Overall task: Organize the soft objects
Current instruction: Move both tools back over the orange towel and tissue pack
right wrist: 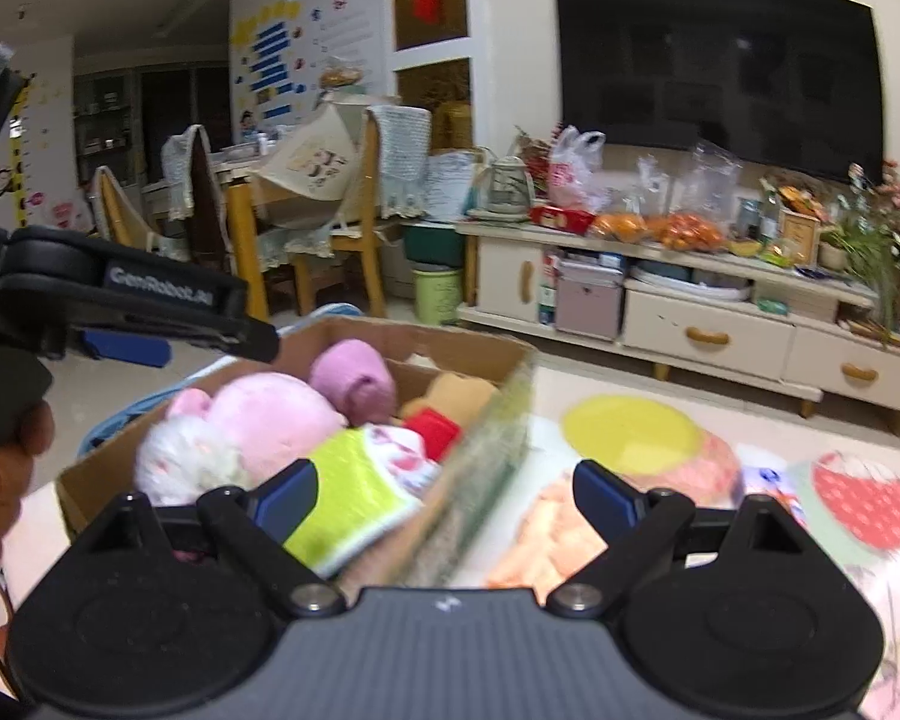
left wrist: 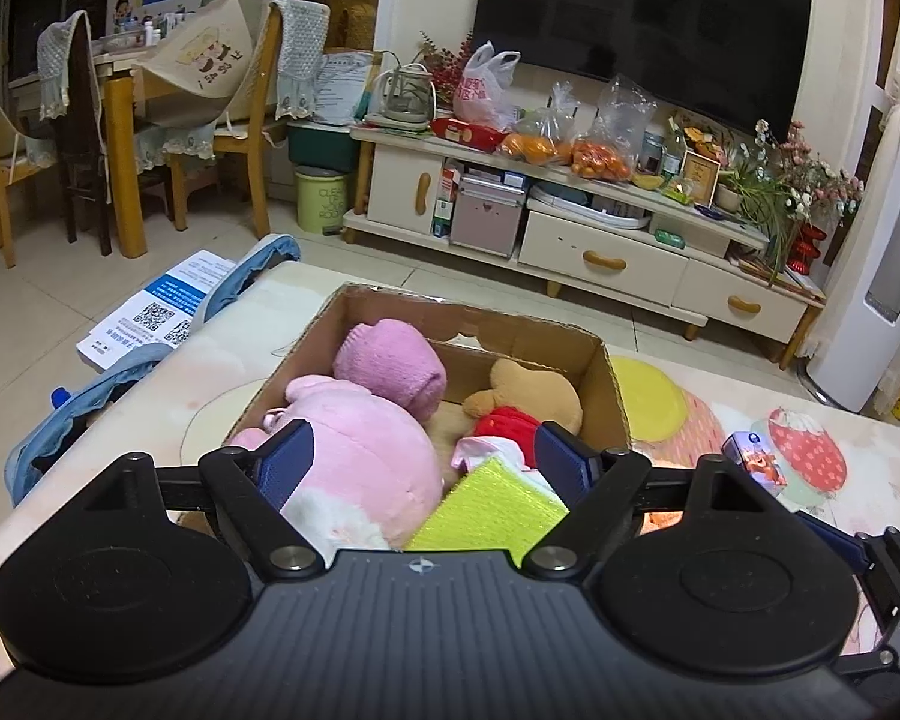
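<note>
Both left gripper [left wrist: 424, 461] and right gripper [right wrist: 445, 495] spread wide and gripping nothing above a cardboard box [left wrist: 609, 384] of plush toys [left wrist: 354, 450] on a patterned table [left wrist: 810, 468], facing a cluttered TV stand [left wrist: 606, 252], dark television [left wrist: 642, 24] and dining chairs [left wrist: 252, 120].

Left tool [left wrist: 424, 461] and right tool [right wrist: 446, 495], matte black bodies, blue finger pads [left wrist: 285, 465], silver pivot screws [left wrist: 291, 557]

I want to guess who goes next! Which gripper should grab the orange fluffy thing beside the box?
Probably the right gripper: it is open, with the orange fluffy thing just ahead, by its right finger. The left gripper is open over the box.
</note>
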A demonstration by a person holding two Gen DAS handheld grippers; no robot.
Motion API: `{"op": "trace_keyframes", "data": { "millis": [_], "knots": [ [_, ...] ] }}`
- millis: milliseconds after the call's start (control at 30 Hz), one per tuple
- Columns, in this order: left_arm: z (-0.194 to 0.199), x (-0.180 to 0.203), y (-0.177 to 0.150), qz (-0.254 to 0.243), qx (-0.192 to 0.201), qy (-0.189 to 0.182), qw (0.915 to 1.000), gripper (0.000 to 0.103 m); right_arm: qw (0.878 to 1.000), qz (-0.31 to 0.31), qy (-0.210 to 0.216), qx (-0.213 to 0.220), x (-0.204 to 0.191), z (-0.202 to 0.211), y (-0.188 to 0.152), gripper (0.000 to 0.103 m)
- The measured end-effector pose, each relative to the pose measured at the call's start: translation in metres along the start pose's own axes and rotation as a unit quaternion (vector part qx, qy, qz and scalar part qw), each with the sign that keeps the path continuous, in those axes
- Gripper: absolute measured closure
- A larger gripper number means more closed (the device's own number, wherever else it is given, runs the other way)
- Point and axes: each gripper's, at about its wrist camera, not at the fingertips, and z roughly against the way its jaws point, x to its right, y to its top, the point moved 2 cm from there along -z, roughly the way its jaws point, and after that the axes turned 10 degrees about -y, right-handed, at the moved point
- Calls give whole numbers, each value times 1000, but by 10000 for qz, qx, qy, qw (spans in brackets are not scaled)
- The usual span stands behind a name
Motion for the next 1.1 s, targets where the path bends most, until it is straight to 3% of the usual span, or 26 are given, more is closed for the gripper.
{"op": "trace_keyframes", "data": {
  "millis": [333,1100],
  "knots": [
    [-3,-1,1,-181,-30,-136,9997,1,9989,-307,-295,-175,30,2,-20,11],
    [-17,12,-7,-780,-291,-349,9959,0,9963,-616,-468,-381,72,2,-43,11]
  ]
}}
